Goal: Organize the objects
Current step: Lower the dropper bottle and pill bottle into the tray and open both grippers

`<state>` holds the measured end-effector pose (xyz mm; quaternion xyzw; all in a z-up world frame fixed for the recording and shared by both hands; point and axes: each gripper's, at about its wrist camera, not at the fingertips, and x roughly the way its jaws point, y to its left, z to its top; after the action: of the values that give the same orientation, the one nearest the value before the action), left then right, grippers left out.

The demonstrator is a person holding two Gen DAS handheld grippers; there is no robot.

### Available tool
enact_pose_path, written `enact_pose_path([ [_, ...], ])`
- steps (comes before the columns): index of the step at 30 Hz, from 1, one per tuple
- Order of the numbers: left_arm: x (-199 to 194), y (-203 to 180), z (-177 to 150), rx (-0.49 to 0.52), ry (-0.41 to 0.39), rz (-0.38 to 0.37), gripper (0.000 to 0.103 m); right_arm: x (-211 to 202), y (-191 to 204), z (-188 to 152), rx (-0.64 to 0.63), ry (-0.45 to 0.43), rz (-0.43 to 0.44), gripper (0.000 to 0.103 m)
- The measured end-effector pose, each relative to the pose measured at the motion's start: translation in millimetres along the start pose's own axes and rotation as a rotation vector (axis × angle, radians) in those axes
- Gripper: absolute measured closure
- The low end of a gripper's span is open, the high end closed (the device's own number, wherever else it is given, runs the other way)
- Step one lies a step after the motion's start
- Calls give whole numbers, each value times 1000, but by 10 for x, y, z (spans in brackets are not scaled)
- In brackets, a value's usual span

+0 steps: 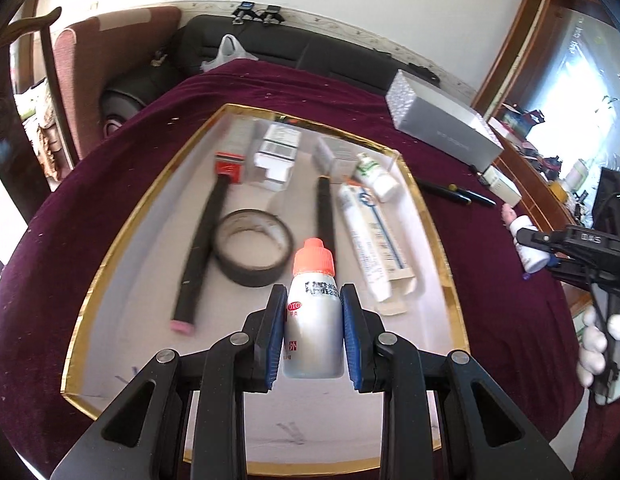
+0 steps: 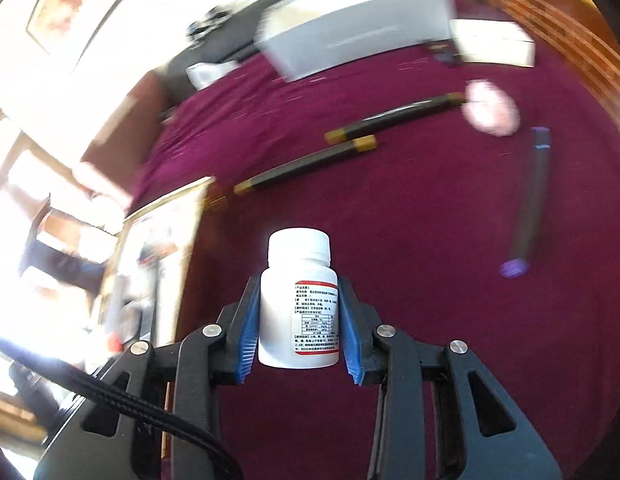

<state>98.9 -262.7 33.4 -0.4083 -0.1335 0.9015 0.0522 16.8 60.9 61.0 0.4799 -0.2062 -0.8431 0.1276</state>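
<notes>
My left gripper [image 1: 313, 300] is shut on a small white dropper bottle with an orange cap [image 1: 313, 308], held over the gold-rimmed tray [image 1: 450, 280]. Inside the tray lie a roll of black tape [image 1: 251, 254], two black sticks [image 1: 201, 256], small boxes [image 1: 275, 152], a white tube [image 1: 370, 240] and a little green-labelled bottle [image 1: 376, 176]. My right gripper [image 2: 299, 320] is shut on a white pill bottle [image 2: 298, 308], held above the maroon cloth [image 2: 430, 220]. That gripper and bottle [image 1: 528, 246] also show at the right edge of the left wrist view, held by a white-gloved hand [image 1: 594, 344].
On the cloth to the right of the tray lie two black pens with gold ends [image 2: 305, 168], a dark stick with a purple tip [image 2: 530, 200] and a pale pink object [image 2: 490, 108]. A long grey box [image 1: 442, 124] stands at the back right. A dark sofa [image 1: 310, 52] lies behind the table.
</notes>
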Motion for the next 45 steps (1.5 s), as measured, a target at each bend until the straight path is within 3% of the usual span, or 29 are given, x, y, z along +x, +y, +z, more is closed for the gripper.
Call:
enact_pose_path([
  [5,-18,98,-66,10,18,20,80,193,612,-247,-112,88,135,69],
  [11,24,118,-125,22,43,8,80,515,1163,-557,-224,175,188,69],
  [22,178,228,-112,47,78,39,80,998,1598,-869,-379,216,81,69],
  [36,90,401,-46,-25,61,-3,80,978,1692,-961,-440,193,-13,69],
  [39,-14,446,-20,-51,35,-9,76,1026,1721,-970,-450,196,-27,69],
  [41,-60,467,-2,-61,23,-11,68,1030,1743,-996,-469,200,-48,69],
  [45,-121,485,9,-79,10,-23,67,1030,1786,-1046,-496,206,-71,66],
])
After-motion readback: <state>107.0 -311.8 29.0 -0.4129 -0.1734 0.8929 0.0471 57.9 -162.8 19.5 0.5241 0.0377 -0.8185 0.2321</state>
